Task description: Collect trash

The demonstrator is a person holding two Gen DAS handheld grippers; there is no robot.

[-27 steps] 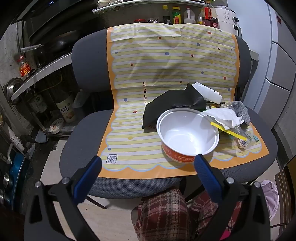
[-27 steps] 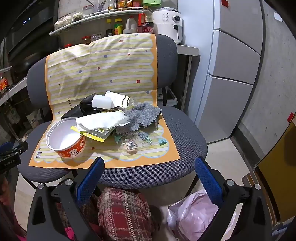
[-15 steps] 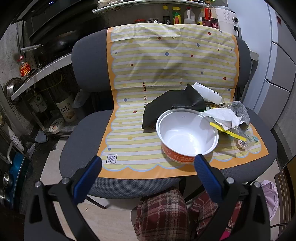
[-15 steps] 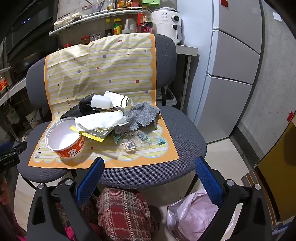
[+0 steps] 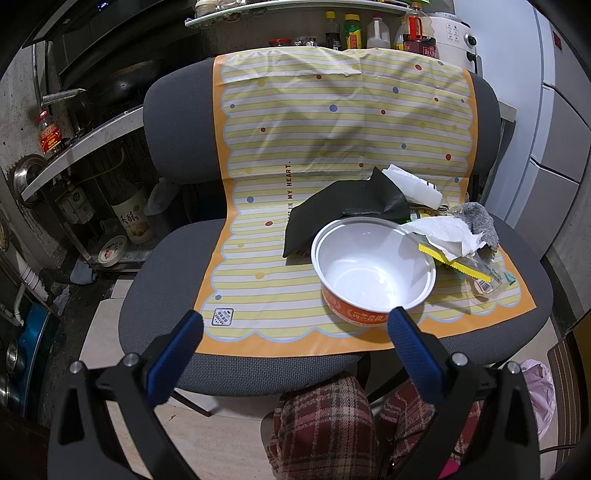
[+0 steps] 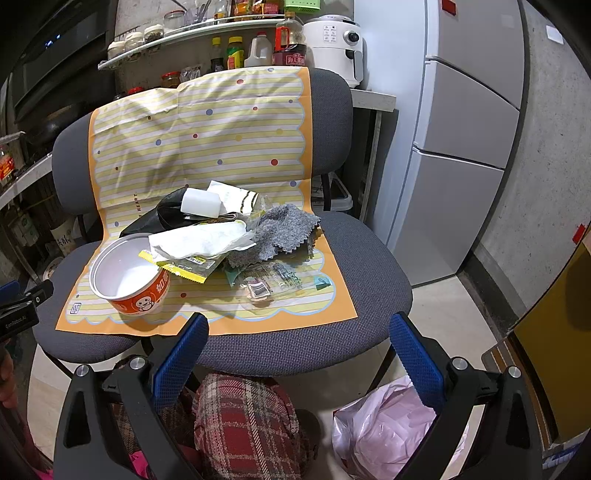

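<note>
Trash lies on a striped yellow mat spread over a grey chair. An empty orange noodle bowl sits at the front. Behind it lie a black sheet, a white block, crumpled white paper, a grey cloth and clear wrappers. My left gripper hovers open before the chair's front edge, its right finger just in front of the bowl. My right gripper is open over the seat's front right, holding nothing.
A pink plastic bag stands on the floor at the right of the chair. A person's plaid-trousered knees sit below the seat. A fridge stands right, and shelves with bottles stand behind.
Both views have shifted only slightly; the chair and trash sit a touch nearer in the right wrist view. Nothing has been gripped or moved.
</note>
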